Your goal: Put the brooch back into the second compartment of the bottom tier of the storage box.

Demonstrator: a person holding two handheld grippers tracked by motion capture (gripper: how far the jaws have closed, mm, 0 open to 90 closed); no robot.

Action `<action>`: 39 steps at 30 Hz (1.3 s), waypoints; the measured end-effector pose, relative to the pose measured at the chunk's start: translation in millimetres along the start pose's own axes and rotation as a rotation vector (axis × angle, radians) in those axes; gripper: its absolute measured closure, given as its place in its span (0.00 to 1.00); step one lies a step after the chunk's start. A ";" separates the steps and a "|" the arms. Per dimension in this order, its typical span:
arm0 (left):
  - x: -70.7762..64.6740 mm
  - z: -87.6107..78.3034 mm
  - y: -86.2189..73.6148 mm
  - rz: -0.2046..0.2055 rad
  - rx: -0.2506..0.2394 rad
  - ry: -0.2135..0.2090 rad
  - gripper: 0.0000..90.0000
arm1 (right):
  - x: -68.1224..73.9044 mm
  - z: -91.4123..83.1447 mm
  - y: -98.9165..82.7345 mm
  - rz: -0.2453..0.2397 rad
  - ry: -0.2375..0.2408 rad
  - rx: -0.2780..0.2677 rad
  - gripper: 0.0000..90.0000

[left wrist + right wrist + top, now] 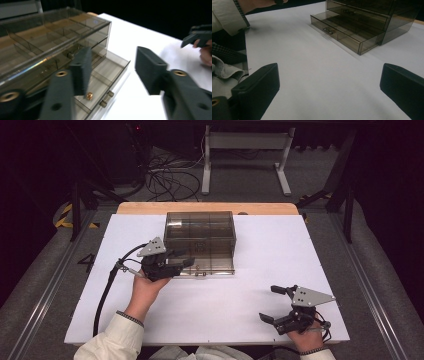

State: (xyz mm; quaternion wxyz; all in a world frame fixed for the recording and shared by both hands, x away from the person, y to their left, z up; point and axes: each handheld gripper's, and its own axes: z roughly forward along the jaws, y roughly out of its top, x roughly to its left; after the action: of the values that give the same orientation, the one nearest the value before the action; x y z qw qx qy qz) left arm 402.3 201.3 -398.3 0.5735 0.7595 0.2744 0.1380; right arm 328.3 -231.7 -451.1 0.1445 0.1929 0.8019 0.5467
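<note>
My left gripper [110, 72], spread and empty, hangs over the open bottom drawer [105, 82] holding a small golden bead [89, 95]; next I should push the drawer shut toward 12 o'clock.

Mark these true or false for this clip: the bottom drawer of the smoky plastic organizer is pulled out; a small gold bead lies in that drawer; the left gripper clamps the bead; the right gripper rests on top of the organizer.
1. The bottom drawer of the organizer is pulled out. True.
2. A gold bead lies in it. True.
3. The left gripper clamps the bead. False: its jaws are open, nothing between them.
4. The right gripper rests on the organizer. False: it sits open at the table's near edge.
</note>
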 end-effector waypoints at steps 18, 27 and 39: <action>-22.2 -50.8 0.8 0.056 0.015 0.010 0.14 | 0.3 -0.5 0.1 0.001 -0.004 0.001 0.04; -25.9 -73.7 -11.0 0.059 -0.008 0.008 0.07 | 0.2 -0.4 0.1 0.002 -0.003 0.002 0.04; -30.3 -91.7 -39.8 0.070 -0.021 0.044 0.04 | 0.1 0.3 0.0 0.005 -0.004 0.008 0.04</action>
State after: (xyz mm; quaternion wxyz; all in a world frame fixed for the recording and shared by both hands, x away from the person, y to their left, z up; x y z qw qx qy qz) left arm 319.3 264.4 -404.9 0.5701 0.7592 0.2588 0.1776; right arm 328.4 -231.4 -451.2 0.1439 0.1968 0.8032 0.5436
